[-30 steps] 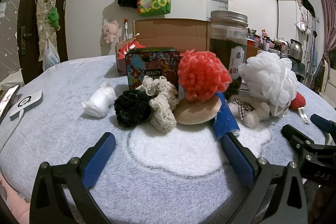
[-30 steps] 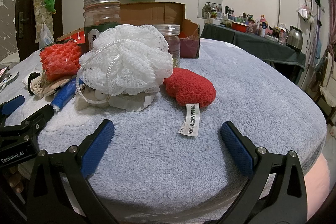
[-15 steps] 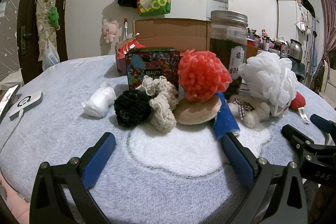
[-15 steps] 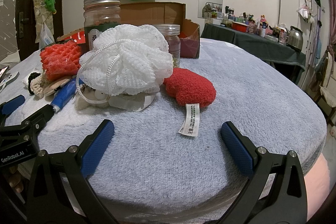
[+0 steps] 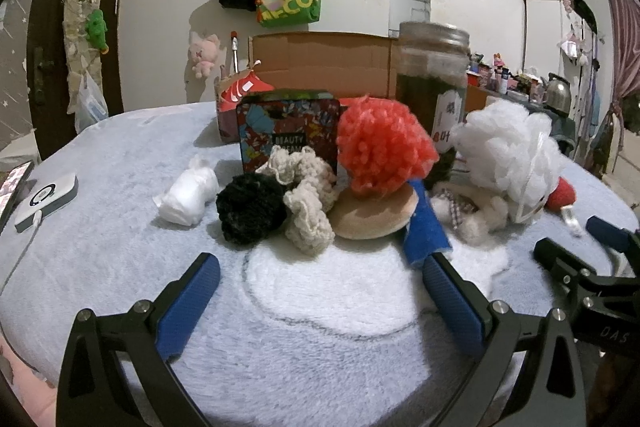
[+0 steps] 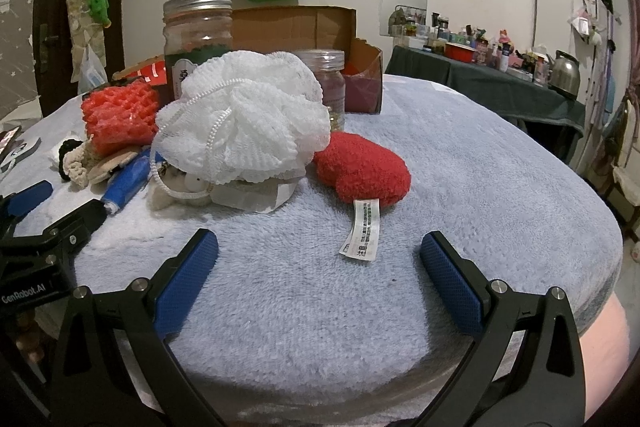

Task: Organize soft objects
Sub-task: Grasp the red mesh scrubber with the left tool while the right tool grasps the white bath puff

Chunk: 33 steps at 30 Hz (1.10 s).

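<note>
Left hand-held gripper sits released, blue pads wide apart, nothing between them, low over the blanket-covered counter. We see the right hand-held gripper released too, also empty, its pads splayed just short of the white tag on the red plush heart.

We take the white bath pouf as landmark. Heart lies just right of it, touching its edge. Under the pouf we see a small cream plush toy, partly hidden. Left of the pouf lies a blue roll, its near end close to the left gripper's right pad. Further left is a tan round puff with the red-orange pompom sitting on it. Then a beige crochet piece, a black pompom touching it, and a white wad apart at the far left end of the row.

Behind the pouf stand a tall jar with metal lid and a smaller jar. Behind the crochet piece is a patterned tin. Farthest back we see an open cardboard box. A white charger lies well left of everything, by the counter's edge.
</note>
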Tool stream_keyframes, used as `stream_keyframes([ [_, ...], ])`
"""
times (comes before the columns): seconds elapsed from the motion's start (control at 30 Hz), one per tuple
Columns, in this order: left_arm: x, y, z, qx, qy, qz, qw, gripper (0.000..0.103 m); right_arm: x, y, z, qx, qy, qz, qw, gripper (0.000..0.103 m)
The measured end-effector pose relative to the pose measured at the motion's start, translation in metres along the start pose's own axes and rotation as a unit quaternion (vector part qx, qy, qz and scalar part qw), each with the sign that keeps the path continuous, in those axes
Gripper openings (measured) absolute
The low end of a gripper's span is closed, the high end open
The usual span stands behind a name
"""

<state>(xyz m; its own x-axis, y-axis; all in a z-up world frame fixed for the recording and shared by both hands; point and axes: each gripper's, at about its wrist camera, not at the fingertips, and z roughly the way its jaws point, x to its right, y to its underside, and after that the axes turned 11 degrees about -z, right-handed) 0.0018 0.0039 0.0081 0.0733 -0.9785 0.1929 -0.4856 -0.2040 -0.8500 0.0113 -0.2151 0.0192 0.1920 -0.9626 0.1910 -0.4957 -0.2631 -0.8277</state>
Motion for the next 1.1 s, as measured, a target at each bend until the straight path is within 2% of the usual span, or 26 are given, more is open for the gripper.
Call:
stream_keyframes([
  [0.17,0.002,-0.012,-0.015,0.022,0.021,0.003,0.9995,0.103,0.007,-0.015,-0.014,0.024,-0.016,-0.002,1.0,0.103],
  [0.37,0.013,-0.039,-0.015,0.025,0.055,0.024,0.9979,0.103,0.016,-0.044,-0.022,0.061,-0.042,-0.022,0.997,0.103],
  [0.67,0.021,-0.076,0.001,-0.002,0.073,0.04,0.9965,0.102,0.035,-0.078,0.009,0.034,-0.14,-0.008,0.99,0.103],
  [0.73,0.026,-0.081,0.006,-0.012,0.077,0.052,0.9956,0.096,0.036,-0.083,0.018,0.026,-0.162,-0.013,0.986,0.103],
  [0.83,0.031,-0.084,0.02,-0.052,0.102,0.063,0.9915,0.087,0.037,-0.088,0.033,0.012,-0.205,-0.025,0.978,0.103],
  [0.97,0.036,-0.079,0.033,-0.075,0.095,0.086,0.9889,0.073,0.032,-0.09,0.049,-0.009,-0.234,-0.049,0.971,0.102],
  [1.07,0.034,-0.074,0.042,-0.103,0.103,0.083,0.9859,0.058,0.026,-0.088,0.059,-0.03,-0.262,-0.061,0.963,0.09],
  [1.1,0.034,-0.072,0.043,-0.111,0.109,0.078,0.9847,0.053,0.024,-0.087,0.061,-0.035,-0.272,-0.063,0.96,0.079],
])
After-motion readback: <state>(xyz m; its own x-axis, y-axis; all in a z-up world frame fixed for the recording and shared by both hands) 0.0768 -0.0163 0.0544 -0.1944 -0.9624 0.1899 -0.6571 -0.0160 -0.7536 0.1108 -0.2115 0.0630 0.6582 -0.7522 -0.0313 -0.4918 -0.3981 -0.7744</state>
